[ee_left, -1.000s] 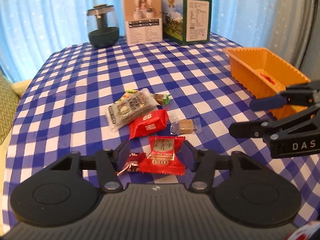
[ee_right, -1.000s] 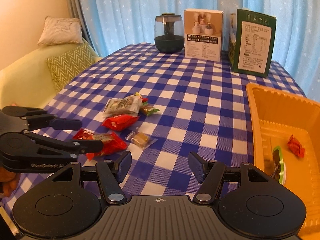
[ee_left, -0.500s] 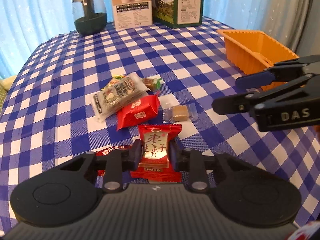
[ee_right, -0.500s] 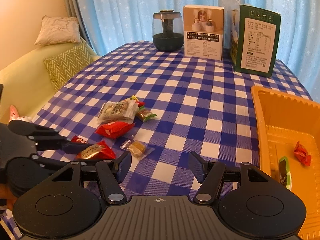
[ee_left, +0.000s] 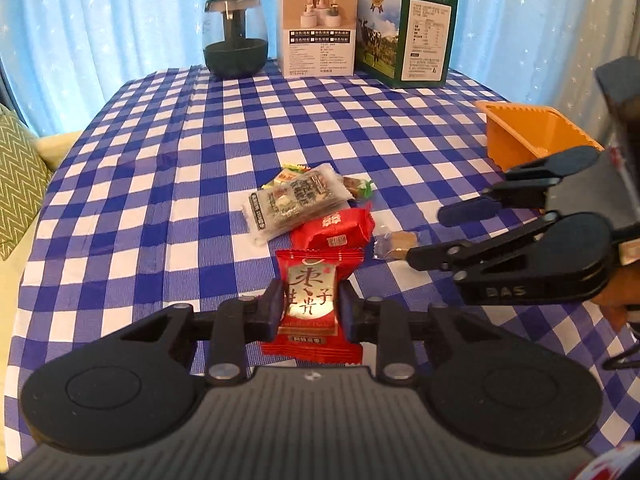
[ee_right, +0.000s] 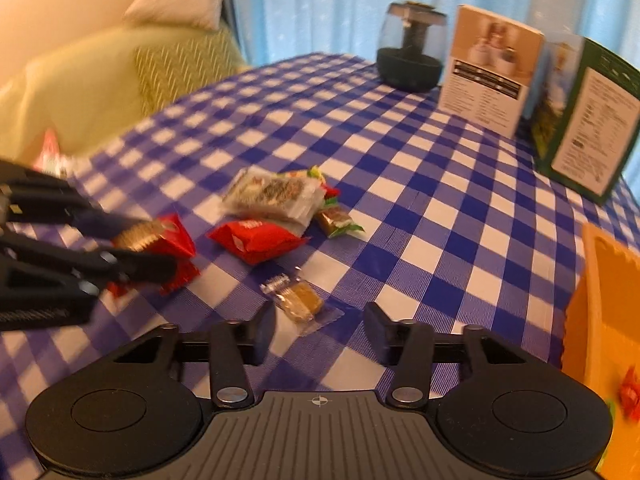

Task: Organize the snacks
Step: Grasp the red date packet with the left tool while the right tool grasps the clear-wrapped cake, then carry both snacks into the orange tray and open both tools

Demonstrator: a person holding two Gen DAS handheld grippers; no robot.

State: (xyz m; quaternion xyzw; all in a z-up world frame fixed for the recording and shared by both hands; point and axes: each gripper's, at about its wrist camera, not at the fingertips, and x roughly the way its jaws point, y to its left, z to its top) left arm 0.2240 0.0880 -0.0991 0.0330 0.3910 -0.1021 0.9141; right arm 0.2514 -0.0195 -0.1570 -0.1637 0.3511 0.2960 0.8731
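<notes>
My left gripper (ee_left: 310, 312) is shut on a red date-snack packet (ee_left: 314, 280), pads pressing its sides; the right wrist view shows the same packet (ee_right: 176, 236) in it. My right gripper (ee_right: 320, 330) hangs low over the checked cloth with its jaws closing. A clear-wrapped brown candy (ee_right: 298, 300) lies just ahead of and between its tips, untouched. Seen from the left wrist, that candy (ee_left: 400, 240) sits between the right gripper's fingers (ee_left: 460, 212). A red packet (ee_left: 332, 232), a grey packet (ee_left: 296, 200) and a green-wrapped candy (ee_left: 358, 188) lie clustered beyond. The orange bin (ee_left: 520, 136) stands right.
A dark glass jar (ee_left: 236, 36), a white box (ee_left: 316, 28) and a green box (ee_left: 408, 32) stand at the table's far edge. The orange bin's wall (ee_right: 600, 300) is close on my right, with a red candy (ee_right: 630, 394) inside. A green sofa (ee_right: 80, 92) lies left.
The left gripper closed on the red date packet and holds it. The right gripper swung left and down over the clear-wrapped candy, rolled, and its jaws narrowed.
</notes>
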